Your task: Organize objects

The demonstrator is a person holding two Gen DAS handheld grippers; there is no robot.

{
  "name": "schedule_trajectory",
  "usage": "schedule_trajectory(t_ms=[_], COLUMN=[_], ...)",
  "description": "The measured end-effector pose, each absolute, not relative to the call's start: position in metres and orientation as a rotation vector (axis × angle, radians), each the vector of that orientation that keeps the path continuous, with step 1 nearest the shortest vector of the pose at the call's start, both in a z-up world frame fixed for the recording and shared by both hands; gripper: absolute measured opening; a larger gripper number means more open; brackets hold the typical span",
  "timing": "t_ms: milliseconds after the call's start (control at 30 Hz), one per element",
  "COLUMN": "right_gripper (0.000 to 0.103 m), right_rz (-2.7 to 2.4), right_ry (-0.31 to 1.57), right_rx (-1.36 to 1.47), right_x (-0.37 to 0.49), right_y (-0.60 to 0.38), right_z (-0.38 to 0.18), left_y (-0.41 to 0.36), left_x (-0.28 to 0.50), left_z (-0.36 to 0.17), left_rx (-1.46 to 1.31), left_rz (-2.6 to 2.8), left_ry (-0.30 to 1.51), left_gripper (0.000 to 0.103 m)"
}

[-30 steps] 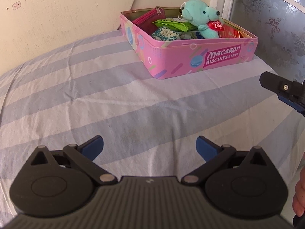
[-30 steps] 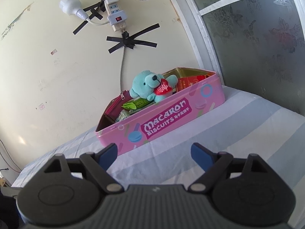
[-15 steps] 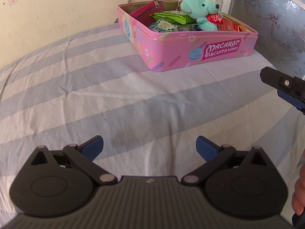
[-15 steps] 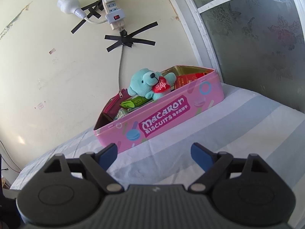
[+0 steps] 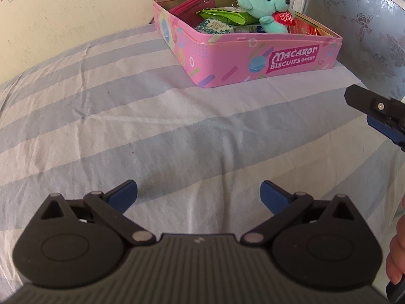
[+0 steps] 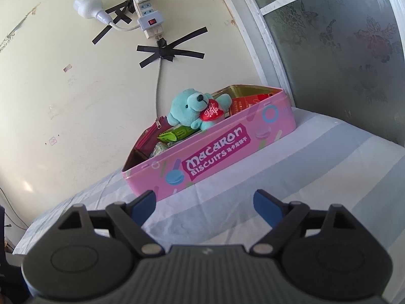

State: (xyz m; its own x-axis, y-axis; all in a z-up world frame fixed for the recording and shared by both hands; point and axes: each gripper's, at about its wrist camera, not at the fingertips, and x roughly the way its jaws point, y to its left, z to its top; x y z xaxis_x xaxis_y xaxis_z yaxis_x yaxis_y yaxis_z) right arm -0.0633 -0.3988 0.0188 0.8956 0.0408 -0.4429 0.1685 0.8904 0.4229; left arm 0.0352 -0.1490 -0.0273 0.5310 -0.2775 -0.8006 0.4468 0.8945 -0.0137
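Pink biscuit tin (image 5: 253, 50) sits at the far right corner of the bed (image 5: 152, 126), lid off, near wall and window. Inside: teal bear (image 5: 265, 5) lying on top, green packet (image 5: 222, 16), magenta zip pouch (image 5: 192, 6), red packs (image 6: 250, 100).

Left tool (image 5: 198, 195): spread, empty, over bare sheet, well short of the tin. Right tool (image 6: 204, 201): spread, empty, aimed at the tin's long side.

Risks, as judged: the bear rides above the rim, so a nudge could tip it out; the soft mattress could let the tin tilt or slide when pushed.
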Motion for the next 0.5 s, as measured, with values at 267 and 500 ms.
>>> schedule_trajectory(t_ms=[267, 500], right_gripper=[0.087, 0.087], right_rz=[-0.070, -0.069], right_ry=[0.460, 0.461], right_rx=[0.473, 0.473], right_x=[-0.0632, -0.0633], right_y=[-0.3990, -0.3995], right_z=[0.0180, 0.0180], left_y=[-0.1494, -0.1508], left_x=[0.0352, 0.0354], left_z=[-0.0288, -0.0299], left_rx=[0.206, 0.208], left_rz=[-0.440, -0.443], left_ry=[0.919, 0.926], left_gripper=[0.103, 0.103])
